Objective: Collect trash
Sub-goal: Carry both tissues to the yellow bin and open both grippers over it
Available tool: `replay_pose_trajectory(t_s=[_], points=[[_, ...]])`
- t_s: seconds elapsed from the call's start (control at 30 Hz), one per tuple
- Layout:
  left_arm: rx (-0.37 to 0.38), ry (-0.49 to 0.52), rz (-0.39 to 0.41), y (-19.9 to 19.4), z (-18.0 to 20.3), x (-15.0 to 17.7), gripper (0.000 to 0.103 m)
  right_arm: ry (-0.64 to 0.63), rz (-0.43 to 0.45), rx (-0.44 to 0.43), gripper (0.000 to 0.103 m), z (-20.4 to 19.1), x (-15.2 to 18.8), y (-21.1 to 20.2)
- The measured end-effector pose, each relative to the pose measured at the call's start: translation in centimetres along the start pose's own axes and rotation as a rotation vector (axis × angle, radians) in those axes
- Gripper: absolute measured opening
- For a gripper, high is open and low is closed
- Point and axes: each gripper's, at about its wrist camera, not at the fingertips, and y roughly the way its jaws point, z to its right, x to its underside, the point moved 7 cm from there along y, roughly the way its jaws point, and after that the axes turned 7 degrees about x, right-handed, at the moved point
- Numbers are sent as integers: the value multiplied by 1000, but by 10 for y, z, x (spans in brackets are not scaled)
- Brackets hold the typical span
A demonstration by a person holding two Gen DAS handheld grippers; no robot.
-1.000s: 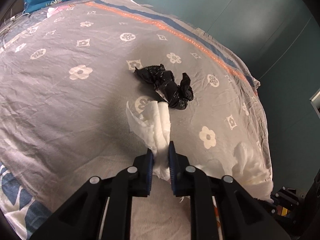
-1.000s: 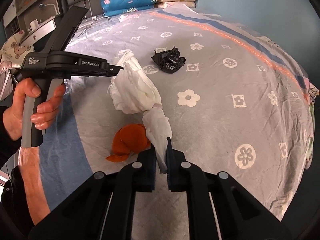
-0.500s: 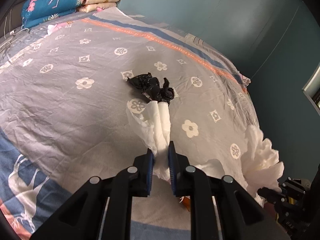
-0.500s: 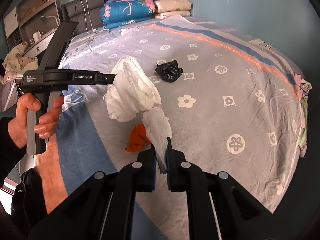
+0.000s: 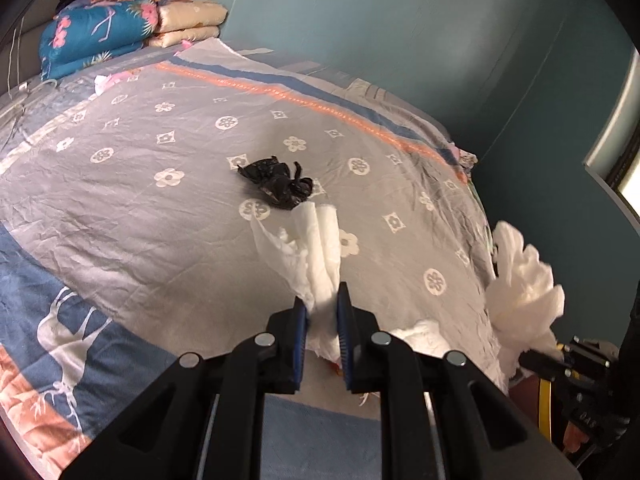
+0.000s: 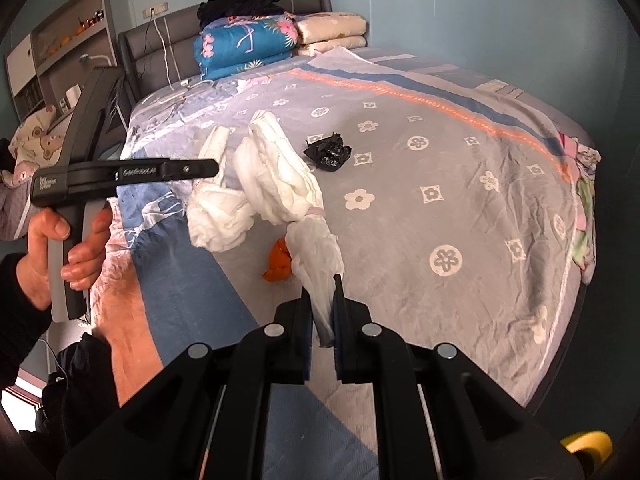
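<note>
Right wrist view: right gripper [image 6: 321, 307] and left gripper [image 5: 322, 312] both pinched white diaper [image 6: 276, 184] above bed [image 6: 460, 184]; carry-off underway, bin needed next.

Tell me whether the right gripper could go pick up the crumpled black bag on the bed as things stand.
Probably not yet. The right gripper is shut on the white bundle, which the left gripper also clamps. Nothing on the bedspread blocks the black bag, but it lies farther up the bed.
</note>
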Motion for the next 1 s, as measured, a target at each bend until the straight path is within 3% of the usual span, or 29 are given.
replay_pose_trajectory(t_s=[0.5, 1.0], points=[[88, 84, -8, -22, 66, 34, 13, 93, 41, 40, 8, 20, 30, -67], [198, 175, -6, -37, 155, 57, 13, 240, 109, 114, 8, 70, 64, -143]])
